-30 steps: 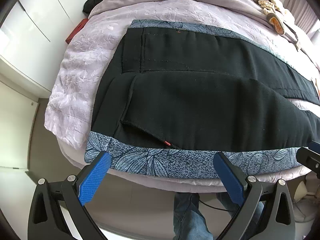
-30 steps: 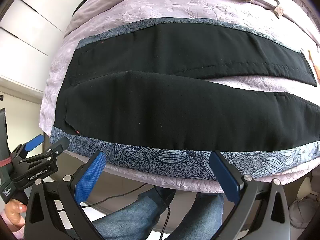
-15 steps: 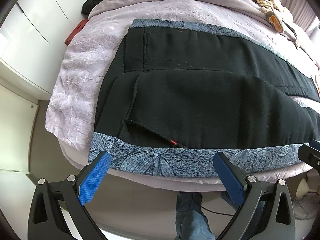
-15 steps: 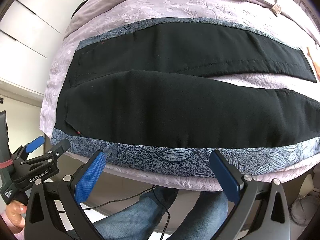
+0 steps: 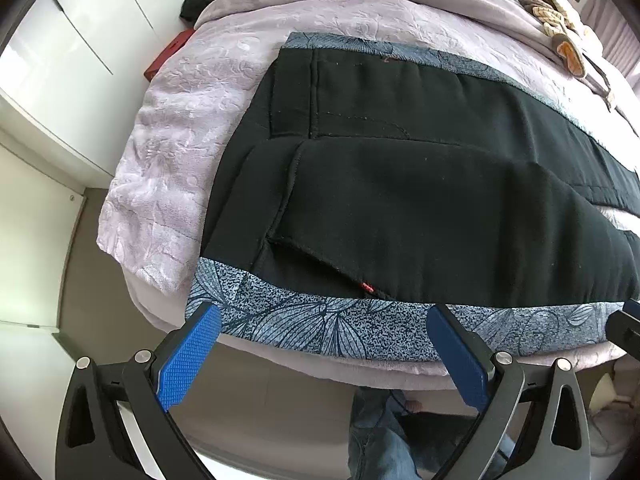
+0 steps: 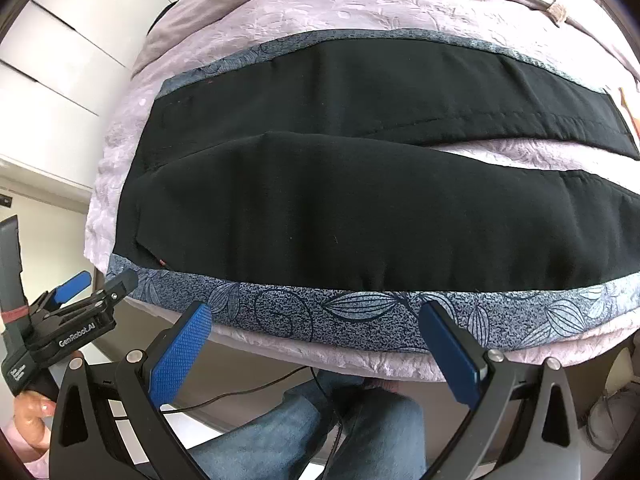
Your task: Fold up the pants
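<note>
- Left gripper (image 5: 322, 334), fingers wide apart and empty, hovers at the frame bottom before the bed's near edge.
- Right gripper (image 6: 316, 330) likewise spread.
- Black pants (image 6: 360, 216) lie flat mid-frame on the patterned cloth (image 6: 360, 312).

Black pants (image 5: 420, 208), blue leaf-print cloth (image 5: 328, 324)

Black pants (image 5: 420, 200) lie flat and unfolded, waistband at nine o'clock, legs splayed apart toward three o'clock.

Bed (image 5: 168, 184): covered by lilac embossed bedspread. Leaf-patterned grey-blue cloth (image 5: 328, 326) laid across it. White cabinets (image 5: 76, 28) at left. Red item (image 5: 170, 54) wedged between.
</note>
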{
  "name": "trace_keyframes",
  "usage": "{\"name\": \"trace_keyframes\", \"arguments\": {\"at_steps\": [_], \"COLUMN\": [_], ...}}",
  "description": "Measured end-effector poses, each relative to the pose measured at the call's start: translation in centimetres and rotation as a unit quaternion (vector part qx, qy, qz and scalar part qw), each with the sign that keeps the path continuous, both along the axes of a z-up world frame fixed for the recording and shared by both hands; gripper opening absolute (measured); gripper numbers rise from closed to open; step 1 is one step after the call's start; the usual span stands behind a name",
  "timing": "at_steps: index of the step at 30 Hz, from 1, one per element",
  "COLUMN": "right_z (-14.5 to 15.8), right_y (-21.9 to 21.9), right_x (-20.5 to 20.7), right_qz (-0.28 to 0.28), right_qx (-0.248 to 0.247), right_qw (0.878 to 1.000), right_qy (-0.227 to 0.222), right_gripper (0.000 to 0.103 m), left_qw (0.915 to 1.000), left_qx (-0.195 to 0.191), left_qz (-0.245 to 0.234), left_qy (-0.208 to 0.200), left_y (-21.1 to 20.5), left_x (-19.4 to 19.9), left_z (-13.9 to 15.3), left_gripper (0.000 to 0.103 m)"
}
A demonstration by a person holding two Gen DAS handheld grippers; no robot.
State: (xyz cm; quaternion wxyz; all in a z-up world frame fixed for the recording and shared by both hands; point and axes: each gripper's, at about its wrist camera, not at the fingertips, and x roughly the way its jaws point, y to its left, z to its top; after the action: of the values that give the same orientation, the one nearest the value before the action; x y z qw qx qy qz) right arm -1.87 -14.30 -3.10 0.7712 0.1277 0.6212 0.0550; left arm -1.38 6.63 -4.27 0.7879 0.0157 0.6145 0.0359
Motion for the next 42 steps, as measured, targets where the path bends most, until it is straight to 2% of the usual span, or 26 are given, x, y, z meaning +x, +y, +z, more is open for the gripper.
{"name": "trace_keyframes", "arguments": {"at_steps": [11,26,30,32,33,34,38,42], "right_z": [-0.8,-2.2,-3.0,-3.8,-4.4,-5.4,-8.7,-10.1], "right_y": [-1.2,0.5,1.5,2.2,2.6,3.0,3.5,3.3], "right_x": [-0.4,-0.2,-0.5,-0.8,-1.1,-1.2,-2.0,-2.4], "right_qz": [-0.007,0.009,0.021,0.031,0.036,0.038,0.019,0.002], "right_qx": [0.023,0.127,0.171,0.203,0.221,0.234,0.265,0.281], "right_qw": [1.0,0.991,0.984,0.978,0.975,0.971,0.964,0.959], "right_qy": [-0.008,-0.038,-0.035,-0.026,-0.017,-0.001,0.028,0.029], "right_gripper": [0.103,0.103,0.102,0.091,0.071,0.062,0.062,0.062], "left_qw": [0.9999,0.9991,0.9975,0.9953,0.9935,0.992,0.9883,0.9855], "left_qx": [-0.002,-0.038,-0.067,-0.094,-0.11,-0.123,-0.15,-0.167], "left_qz": [-0.01,0.009,0.011,0.015,0.016,0.017,0.02,0.03], "left_qy": [-0.004,-0.019,-0.018,-0.021,-0.022,-0.021,-0.019,-0.01], "left_y": [-0.9,1.5,2.2,2.7,3.0,3.2,3.8,4.5], "left_x": [0.0,-0.9,-1.3,-1.6,-1.8,-1.9,-2.5,-3.3], "left_z": [-1.2,-2.6,-3.0,-3.0,-3.0,-3.0,-3.1,-3.4], "left_gripper": [0.103,0.103,0.103,0.102,0.099,0.097,0.097,0.097]}}
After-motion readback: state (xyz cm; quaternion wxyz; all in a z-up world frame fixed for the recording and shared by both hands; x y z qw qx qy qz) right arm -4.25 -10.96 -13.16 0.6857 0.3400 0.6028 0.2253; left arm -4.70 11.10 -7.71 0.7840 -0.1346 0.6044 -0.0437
